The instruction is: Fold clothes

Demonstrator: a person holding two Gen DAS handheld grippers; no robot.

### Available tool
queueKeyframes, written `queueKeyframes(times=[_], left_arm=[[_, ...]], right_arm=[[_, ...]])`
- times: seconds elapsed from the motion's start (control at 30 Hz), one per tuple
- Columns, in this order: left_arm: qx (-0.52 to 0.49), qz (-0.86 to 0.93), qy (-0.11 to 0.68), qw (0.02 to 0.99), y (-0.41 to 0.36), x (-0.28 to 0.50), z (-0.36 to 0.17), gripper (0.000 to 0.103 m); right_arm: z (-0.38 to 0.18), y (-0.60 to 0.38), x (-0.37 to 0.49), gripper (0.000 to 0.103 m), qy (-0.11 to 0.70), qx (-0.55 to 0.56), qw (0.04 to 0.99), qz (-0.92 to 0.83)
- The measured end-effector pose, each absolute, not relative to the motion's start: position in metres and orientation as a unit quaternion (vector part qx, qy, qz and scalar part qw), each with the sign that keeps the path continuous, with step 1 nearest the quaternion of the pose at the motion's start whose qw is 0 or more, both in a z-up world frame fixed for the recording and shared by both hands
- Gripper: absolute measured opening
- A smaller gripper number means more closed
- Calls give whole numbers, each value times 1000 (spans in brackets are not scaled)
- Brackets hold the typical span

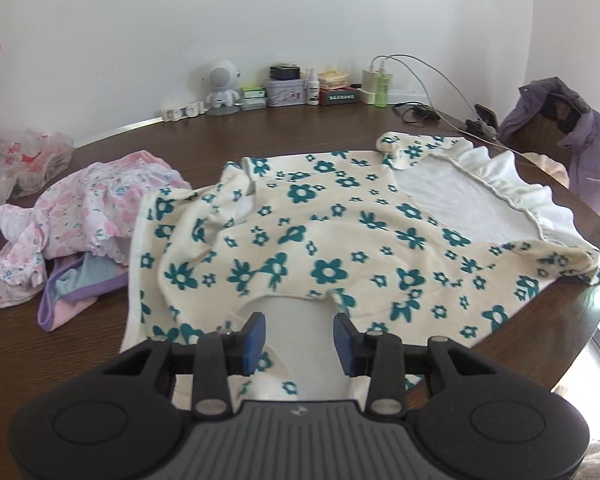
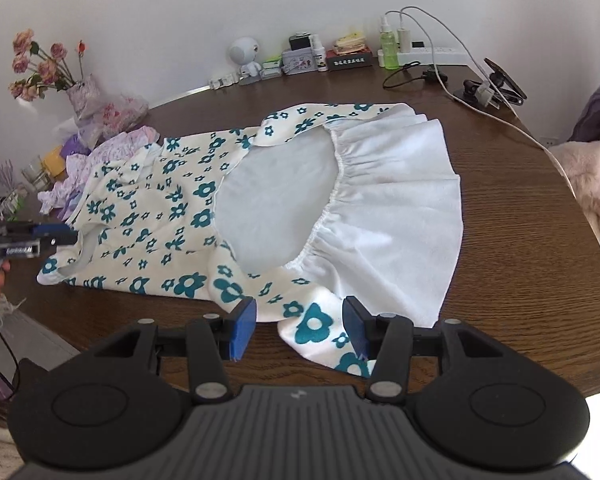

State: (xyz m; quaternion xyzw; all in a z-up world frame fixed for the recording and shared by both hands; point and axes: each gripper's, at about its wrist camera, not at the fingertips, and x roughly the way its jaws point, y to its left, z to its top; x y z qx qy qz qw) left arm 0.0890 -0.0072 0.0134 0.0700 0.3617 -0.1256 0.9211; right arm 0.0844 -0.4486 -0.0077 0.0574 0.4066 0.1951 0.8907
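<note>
1. The dress (image 1: 300, 232), cream with teal flowers and a white ruffled hem, lies spread across the middle of the tabletop (image 2: 520, 200), reaching its near edge; it is laid out flat, probably so that it can be folded.
2. The left tongs (image 1: 300, 334) stand apart over the neckline at the near edge. No cloth is pinched between the blue pads (image 1: 254, 340), so this end is judged free.
3. The right tongs (image 2: 300, 328) also stand apart. A flowered sleeve tip lies between the pads without being pressed, so it is probably about to be gripped.
4. A pile of pink clothes (image 1: 80, 216) sits toward the left edge, apart from the dress, probably awaiting its turn.
5. Bottles, boxes and a cable (image 2: 460, 68) line the far edge, clear of the working area.
</note>
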Motion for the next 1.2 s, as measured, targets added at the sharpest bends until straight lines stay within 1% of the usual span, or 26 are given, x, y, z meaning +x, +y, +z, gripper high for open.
queueKeyframes(times=[0.07,0.1,0.13,0.17,0.4,0.43,0.47,0.5,0.57,0.73,0.93,1.07,1.2], left_arm=[[77,-133,369,916,-13,86,7,29],[75,-136,376,914,-14,85,3,27],[72,-136,382,911,-14,85,0,27],[70,-137,388,909,-15,85,-4,28],[59,-133,398,906,-17,81,-15,30],[56,-132,398,906,-17,81,-15,31],[56,-130,398,906,-16,82,-15,32],[56,-129,398,906,-16,82,-15,33],[58,-127,398,907,-17,82,-15,34],[56,-129,399,906,-16,83,-16,35],[57,-127,398,907,-16,83,-16,35],[56,-127,395,908,-15,81,-17,36],[57,-125,395,908,-15,81,-16,37]], right_arm=[[-14,-452,90,45,417,51,888,185],[-17,-452,93,43,423,48,886,185],[-21,-452,96,40,428,44,883,185],[-24,-453,99,40,434,40,881,186],[-38,-440,110,39,451,9,872,190],[-37,-440,110,32,452,4,871,190],[-37,-437,109,15,453,-5,870,194],[-37,-436,108,8,455,-11,867,202],[-36,-429,101,2,454,-37,865,211],[-26,-435,101,1,441,-55,878,179],[4,-445,128,0,394,-106,903,133],[-12,-435,149,0,402,-135,898,116],[-39,-425,159,1,446,-144,875,124]])
